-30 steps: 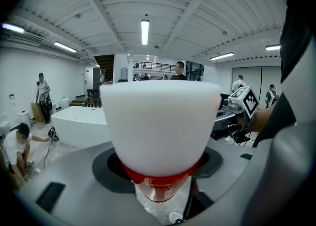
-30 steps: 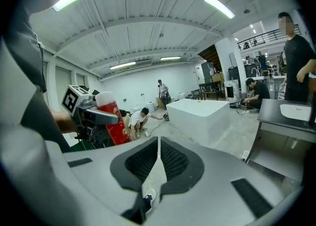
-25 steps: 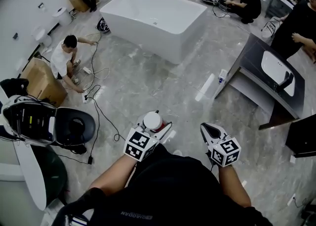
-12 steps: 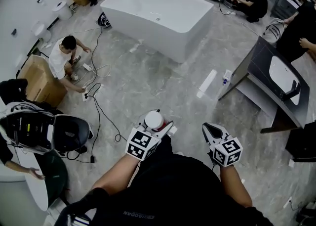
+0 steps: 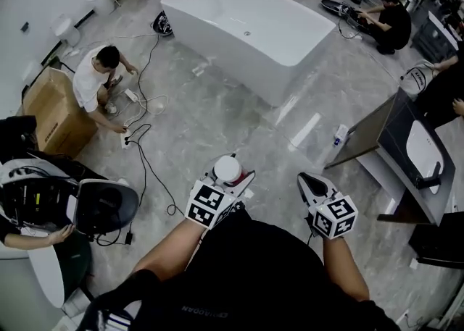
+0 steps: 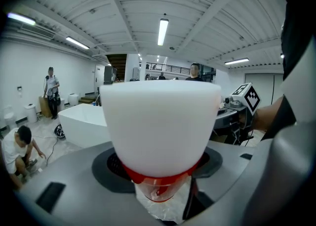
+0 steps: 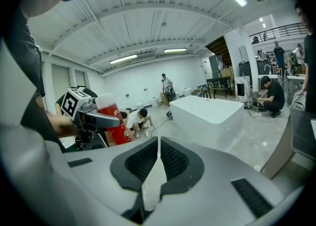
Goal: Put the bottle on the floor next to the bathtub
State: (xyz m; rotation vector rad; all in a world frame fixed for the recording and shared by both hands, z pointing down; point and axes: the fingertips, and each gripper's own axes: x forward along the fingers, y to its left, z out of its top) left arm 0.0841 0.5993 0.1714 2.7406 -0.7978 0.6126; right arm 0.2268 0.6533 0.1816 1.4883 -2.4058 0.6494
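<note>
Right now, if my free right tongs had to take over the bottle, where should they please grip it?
Likely the bottle's red lower body, approached level from its right. It stands roughly upright, and the left tongs clamp it just under the white cap.

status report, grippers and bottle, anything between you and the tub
Left gripper shut on the red bottle, held upright, well short of the bathtub. Right gripper shut, empty. Cables and a crouching person sit left of the straight line.
</note>
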